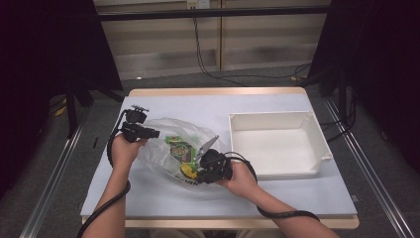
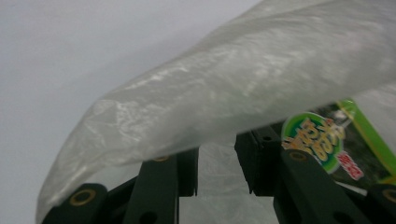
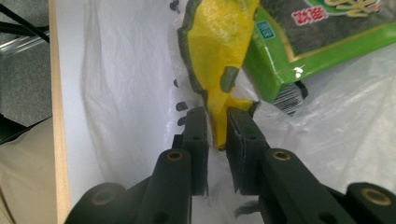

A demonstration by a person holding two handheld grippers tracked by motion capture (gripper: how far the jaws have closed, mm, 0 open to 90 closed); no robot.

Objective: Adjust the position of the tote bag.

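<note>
Clear plastic bag (image 1: 171, 148) lies on the white table mat (image 1: 148, 198), just left of the white tray (image 1: 277, 144), with a gap between them. Inside the bag: green seaweed snack pack (image 1: 179, 147) and a yellow packet (image 1: 188, 171) just below it, nearer the person.

Right gripper (image 3: 216, 128): jaws are pinching the lower tip of the yellow packet (image 3: 217, 56); can't tell whether bag film is caught in between. The green pack (image 3: 299, 51) sits touching the packet's far side.

Left gripper (image 2: 217, 161): at the bag's left edge, away from the tray. Jaws apart; the bag film (image 2: 224, 93) drapes over and between them, pads not pressing it. Released. Green pack label (image 2: 317, 140) is visible through the film beside its right jaw.
</note>
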